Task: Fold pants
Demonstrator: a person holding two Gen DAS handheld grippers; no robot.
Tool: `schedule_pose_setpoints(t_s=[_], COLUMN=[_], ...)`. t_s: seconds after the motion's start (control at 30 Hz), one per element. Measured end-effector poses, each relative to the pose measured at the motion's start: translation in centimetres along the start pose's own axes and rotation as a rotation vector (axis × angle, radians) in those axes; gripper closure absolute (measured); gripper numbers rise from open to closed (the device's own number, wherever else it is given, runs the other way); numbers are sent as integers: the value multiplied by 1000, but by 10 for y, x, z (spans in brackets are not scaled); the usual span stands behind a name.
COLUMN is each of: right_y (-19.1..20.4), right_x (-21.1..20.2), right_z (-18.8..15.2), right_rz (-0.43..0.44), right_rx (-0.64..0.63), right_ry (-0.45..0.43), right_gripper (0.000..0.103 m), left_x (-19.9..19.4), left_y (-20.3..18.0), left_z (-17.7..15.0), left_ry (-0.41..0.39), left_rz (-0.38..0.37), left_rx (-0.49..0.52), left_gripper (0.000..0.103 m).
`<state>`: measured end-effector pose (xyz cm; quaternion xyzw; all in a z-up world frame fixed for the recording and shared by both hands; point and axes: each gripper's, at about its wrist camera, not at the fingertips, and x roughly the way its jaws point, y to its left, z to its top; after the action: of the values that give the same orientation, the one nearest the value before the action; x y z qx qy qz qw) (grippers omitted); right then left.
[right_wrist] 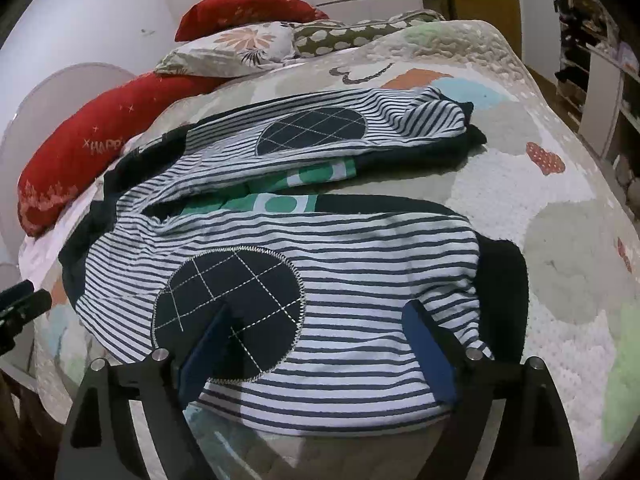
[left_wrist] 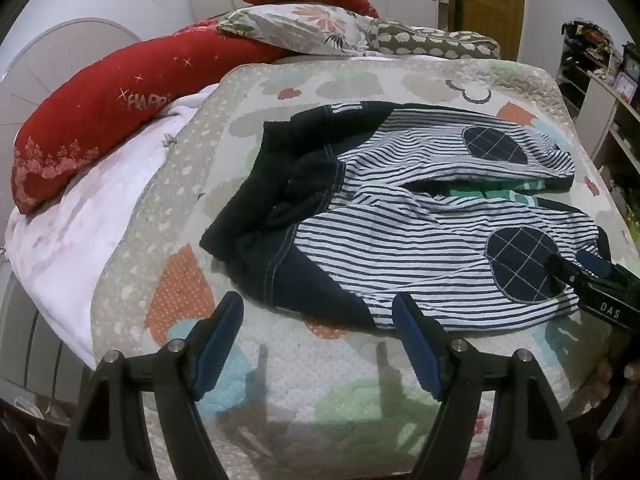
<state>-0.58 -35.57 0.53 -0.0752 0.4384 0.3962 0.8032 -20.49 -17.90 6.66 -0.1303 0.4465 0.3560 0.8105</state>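
Note:
Striped navy-and-white pants (left_wrist: pixel 400 216) with dark oval knee patches lie spread on a quilted mat (left_wrist: pixel 320 360), waist to the left, legs to the right. My left gripper (left_wrist: pixel 316 320) is open just in front of the near edge of the pants, by the dark hip part. My right gripper (right_wrist: pixel 320 332) is open with its fingers over the near leg, astride the knee patch (right_wrist: pixel 228 308). It shows in the left wrist view (left_wrist: pixel 576 268) over that same patch. The left gripper's tips show at the left edge of the right wrist view (right_wrist: pixel 24 300).
Red pillows (left_wrist: pixel 100 112), a floral pillow (left_wrist: pixel 304 28) and a dotted cushion (left_wrist: pixel 432 44) lie behind the mat. A pink blanket (left_wrist: pixel 80 240) lies to the left. Shelves (left_wrist: pixel 600 88) stand at the right. A green patterned cloth (right_wrist: pixel 280 188) shows between the pant legs.

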Motion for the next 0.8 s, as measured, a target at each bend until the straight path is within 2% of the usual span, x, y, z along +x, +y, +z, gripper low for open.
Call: schedule_pose_setpoints(t_s=[0.43,0.63,0.8], right_y=[14,14,6], right_x=[6,4,-8], right_z=[-7,-4,4], right_rz=[-78,-69,-19], right_rx=[-97,-103,-69], right_ry=[-6,17,55], right_gripper=[8,8,9], left_x=[8,10,15], left_y=[-1,-2,-2], left_z=[-1,1,7], left_ry=[23,27,40], left_rz=[1,1,-18], left_rx=[7,11,16], left_gripper=[27,27,27])
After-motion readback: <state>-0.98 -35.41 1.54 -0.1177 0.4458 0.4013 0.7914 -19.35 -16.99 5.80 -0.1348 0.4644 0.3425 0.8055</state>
